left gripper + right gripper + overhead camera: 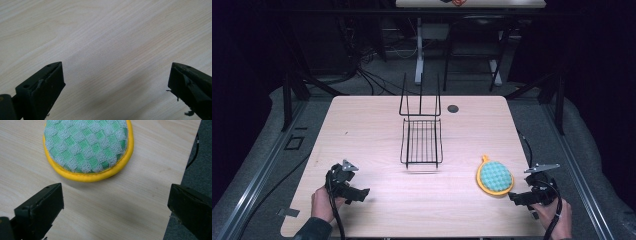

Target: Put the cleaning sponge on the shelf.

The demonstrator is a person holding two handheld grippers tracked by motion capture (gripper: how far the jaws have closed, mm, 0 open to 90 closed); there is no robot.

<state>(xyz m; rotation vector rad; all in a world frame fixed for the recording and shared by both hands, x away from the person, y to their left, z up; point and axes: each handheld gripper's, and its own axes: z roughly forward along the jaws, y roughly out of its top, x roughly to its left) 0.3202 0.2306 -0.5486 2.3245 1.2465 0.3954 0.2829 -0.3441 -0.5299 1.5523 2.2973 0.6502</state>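
Observation:
A round scrubbing pad [495,176] with a green checked face and a yellow rim lies on the wooden table [362,130] at the right front. The same pad [87,147] shows close up in the right gripper view. My right gripper [516,198] rests just right of and nearer than the pad, open, with nothing between its jaws [116,212]. A black wire rack [421,135] stands in the table's middle, its back part upright. My left gripper [361,193] sits at the left front, open over bare wood [116,90].
A small dark round disc [453,108] is set in the table behind the rack. The table's right edge [186,162] runs close beside the right gripper. Cables and stand legs [419,50] lie on the dark floor beyond the table.

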